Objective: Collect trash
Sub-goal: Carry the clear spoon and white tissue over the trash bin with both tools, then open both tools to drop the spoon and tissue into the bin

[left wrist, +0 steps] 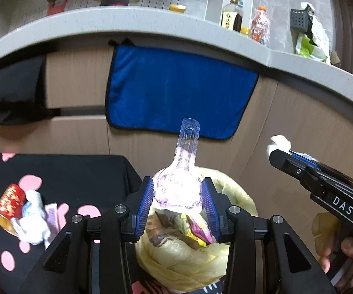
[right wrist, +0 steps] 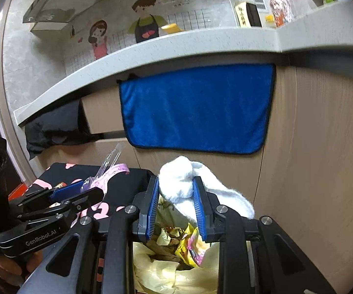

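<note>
My left gripper (left wrist: 177, 191) is shut on a clear plastic spoon-shaped package (left wrist: 178, 186) with pink print, its handle pointing up; the same package (right wrist: 107, 169) shows in the right wrist view in the left gripper (right wrist: 88, 191). My right gripper (right wrist: 176, 191) is shut on a crumpled white tissue (right wrist: 183, 178); from the left wrist view the right gripper (left wrist: 278, 153) appears at the right with the tissue (left wrist: 279, 142) at its tip. Both hang over a trash bin lined with a yellow bag (left wrist: 176, 257), (right wrist: 156, 269) that holds wrappers.
A black table with pink shapes (left wrist: 66, 171) carries a red cup (left wrist: 9, 201) and crumpled paper (left wrist: 34, 223). A blue towel (left wrist: 176, 93) hangs on the wooden cabinet front under a grey counter (left wrist: 152, 24) with bottles (left wrist: 232, 16).
</note>
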Motion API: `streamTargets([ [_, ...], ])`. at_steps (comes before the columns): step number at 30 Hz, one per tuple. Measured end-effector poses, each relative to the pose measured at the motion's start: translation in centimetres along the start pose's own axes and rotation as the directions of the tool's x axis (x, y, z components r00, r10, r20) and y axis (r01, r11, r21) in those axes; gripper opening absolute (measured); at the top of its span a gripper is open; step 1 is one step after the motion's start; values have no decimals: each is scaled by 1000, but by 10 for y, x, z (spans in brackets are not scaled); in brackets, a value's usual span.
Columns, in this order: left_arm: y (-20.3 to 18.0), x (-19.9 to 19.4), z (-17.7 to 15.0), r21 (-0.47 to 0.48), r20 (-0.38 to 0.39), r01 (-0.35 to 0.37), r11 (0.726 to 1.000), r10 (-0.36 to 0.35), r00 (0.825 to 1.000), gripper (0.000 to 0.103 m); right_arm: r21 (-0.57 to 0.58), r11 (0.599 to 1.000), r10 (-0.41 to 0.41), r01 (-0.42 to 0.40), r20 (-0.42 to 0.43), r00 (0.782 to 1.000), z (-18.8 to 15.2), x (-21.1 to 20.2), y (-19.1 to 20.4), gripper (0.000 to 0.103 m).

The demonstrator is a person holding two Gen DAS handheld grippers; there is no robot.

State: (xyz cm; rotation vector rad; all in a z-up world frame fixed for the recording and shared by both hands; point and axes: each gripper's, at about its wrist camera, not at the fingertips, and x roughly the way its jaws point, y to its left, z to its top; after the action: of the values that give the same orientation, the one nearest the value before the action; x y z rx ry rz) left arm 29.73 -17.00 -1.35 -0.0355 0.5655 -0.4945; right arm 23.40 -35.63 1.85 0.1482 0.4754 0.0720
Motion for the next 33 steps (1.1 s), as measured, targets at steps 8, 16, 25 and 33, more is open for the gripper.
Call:
streamTargets([
  [8,-1,28,-9,-11,-54,19,1000,-19,998,42,30,1000,1,1,-53,999,-13,21,-15,25],
  [16,-1,40,-10,-13,-71,16,1000,-17,997,42,38,999,-14,17,-78,997,-21,32,-21,25],
  [25,6,55,-14,-41,-118,29,999,-34,992,42,58,998,-12,19,-118,993,-30,54,-26,25],
  [33,12,76,-15,-49,-171,117,992,-123,977,46,63,997,-25,34,-133,991,-30,62,-31,25],
])
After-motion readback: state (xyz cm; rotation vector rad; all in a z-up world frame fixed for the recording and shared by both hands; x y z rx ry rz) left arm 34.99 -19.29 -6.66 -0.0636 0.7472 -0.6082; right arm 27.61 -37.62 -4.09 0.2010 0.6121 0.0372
